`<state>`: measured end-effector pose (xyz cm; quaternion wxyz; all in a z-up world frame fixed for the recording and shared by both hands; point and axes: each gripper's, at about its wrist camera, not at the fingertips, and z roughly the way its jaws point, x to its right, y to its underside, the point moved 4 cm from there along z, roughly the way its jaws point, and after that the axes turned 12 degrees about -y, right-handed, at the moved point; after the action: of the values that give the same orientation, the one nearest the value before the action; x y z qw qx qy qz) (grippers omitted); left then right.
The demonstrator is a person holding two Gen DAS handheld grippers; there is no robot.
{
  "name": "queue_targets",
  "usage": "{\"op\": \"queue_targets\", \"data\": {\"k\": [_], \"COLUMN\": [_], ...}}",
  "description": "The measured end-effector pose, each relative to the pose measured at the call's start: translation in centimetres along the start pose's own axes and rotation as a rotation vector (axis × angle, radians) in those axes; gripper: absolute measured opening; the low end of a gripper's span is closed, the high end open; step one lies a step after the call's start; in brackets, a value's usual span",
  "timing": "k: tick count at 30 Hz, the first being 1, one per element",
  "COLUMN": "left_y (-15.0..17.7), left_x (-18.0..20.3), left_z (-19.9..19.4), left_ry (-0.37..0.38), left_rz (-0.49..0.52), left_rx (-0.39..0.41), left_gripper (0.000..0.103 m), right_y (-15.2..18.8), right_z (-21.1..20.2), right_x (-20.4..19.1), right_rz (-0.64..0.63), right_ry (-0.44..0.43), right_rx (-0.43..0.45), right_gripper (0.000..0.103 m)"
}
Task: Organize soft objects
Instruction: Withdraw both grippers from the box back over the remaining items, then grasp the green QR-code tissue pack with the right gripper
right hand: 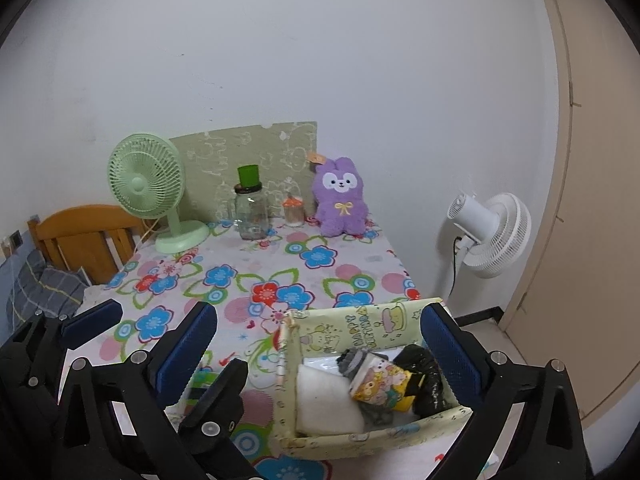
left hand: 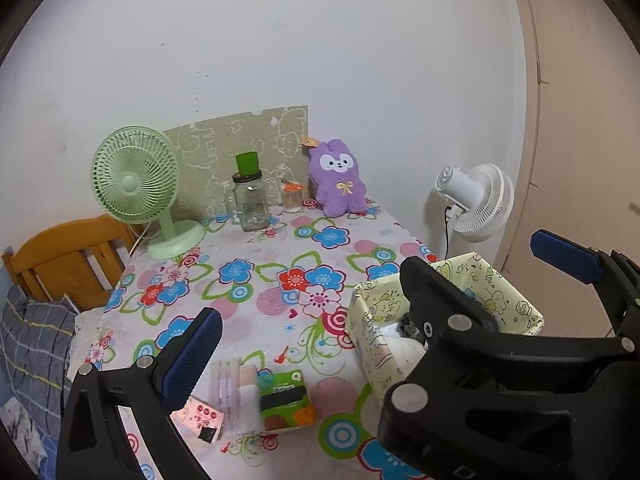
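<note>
Left wrist view: left gripper [left hand: 304, 332] spread wide with nothing between the blue pads, hovering above the floral tablecloth [left hand: 280, 264]. Directly below and ahead, near the front edge: a loose cluster of a green packet with a black band [left hand: 286, 398], a pale rolled cloth [left hand: 249, 396] and a clear sleeve [left hand: 225, 390], touching one another. Risk on descent: pinching 2 items at once, or bunching the tablecloth between the pads and dragging it. At right, the yellow paper box [left hand: 508, 292], partly hidden behind the right gripper's frame; risk of collision between the 2 tools near the box. Right wrist view: right gripper [right hand: 320, 348] also spread, empty, straddling the yellow paper box, which already holds a white pad [right hand: 326, 404], a printed sock roll [right hand: 380, 384] and a black bundle [right hand: 424, 372]. Risk here: thin box walls, likely to buckle or slide off the near table corner if nudged by a finger. At the far edge, purple plush rabbit [right hand: 340, 200] leaning at the wall, close beside a glass jar [right hand: 251, 212] with a green cup on top and a small container [right hand: 293, 212]; a long reach likely to topple the glass.
</note>
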<state>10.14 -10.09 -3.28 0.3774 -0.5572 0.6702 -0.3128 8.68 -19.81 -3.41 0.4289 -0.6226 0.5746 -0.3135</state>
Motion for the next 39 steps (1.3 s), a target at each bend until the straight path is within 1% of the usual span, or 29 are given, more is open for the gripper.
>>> {"op": "queue_targets", "data": {"k": [11, 17, 25, 29, 33, 39], "left_y": [1.3, 2.2, 3.9, 4.9, 5.9, 7.4], "left_x": [-3.1, -4.5, -6.1, -6.8, -7.5, -8.4], "left_z": [-0.7, -0.7, 0.5, 1.3, 2.1, 3.1], "left_ry": [-0.029, -0.065, -0.061, -0.070, -0.083, -0.085], "left_rz": [-0.029, -0.035, -0.055, -0.064, -0.067, -0.073], "left_rx": [0.005, 0.009, -0.021, -0.032, -0.042, -0.062], "left_gripper": [0.103, 0.103, 0.103, 0.103, 0.103, 0.103], "right_y": [0.7, 1.3, 2.6, 3.4, 4.2, 5.6], "right_z": [0.0, 0.1, 1.6, 2.5, 3.2, 4.4], "right_x": [-3.1, -4.6, -6.1, -7.0, -7.7, -8.5], "right_rz": [-0.007, -0.030, -0.036, -0.052, -0.064, -0.067], "right_ry": [-0.015, 0.013, -0.008, -0.025, -0.023, -0.039], "right_rx": [-0.014, 0.001, -0.024, -0.033, -0.034, -0.052], "right_gripper": [0.103, 0.103, 0.103, 0.103, 0.103, 0.103]}}
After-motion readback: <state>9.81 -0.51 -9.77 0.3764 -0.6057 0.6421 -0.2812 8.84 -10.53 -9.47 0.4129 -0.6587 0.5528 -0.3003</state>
